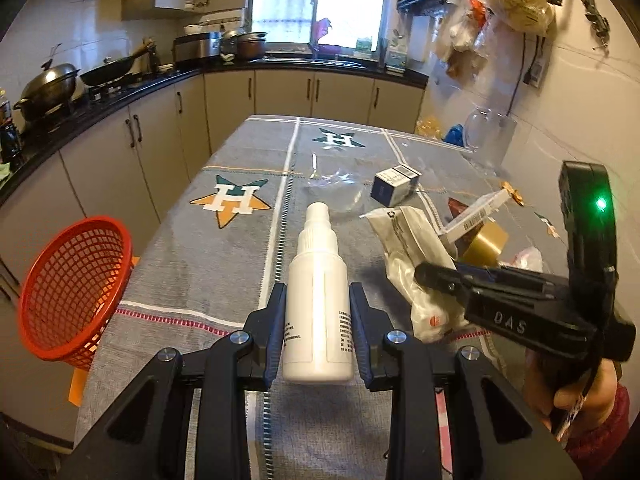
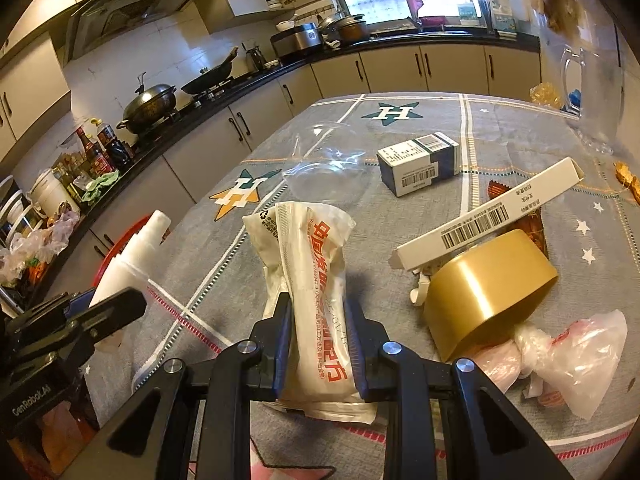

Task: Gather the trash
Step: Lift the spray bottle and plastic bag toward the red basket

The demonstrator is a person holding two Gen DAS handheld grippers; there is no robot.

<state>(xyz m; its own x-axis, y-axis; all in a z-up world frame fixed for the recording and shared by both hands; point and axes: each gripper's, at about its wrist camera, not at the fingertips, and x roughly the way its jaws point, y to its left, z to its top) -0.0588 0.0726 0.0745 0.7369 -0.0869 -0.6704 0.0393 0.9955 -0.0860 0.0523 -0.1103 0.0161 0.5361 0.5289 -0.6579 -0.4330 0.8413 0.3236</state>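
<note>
Clamping white spray bottle, left hand-held gripper is holding it above worktop, red mesh basket hanging off worktop's left edge. Right hand-held gripper is squeezing crumpled white packet; gold tape roll lying just beside.

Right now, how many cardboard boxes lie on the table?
2. The short blue-and-white box lies near the middle of the table; the long white box leans on the gold tape roll. Others may be hidden.
</note>
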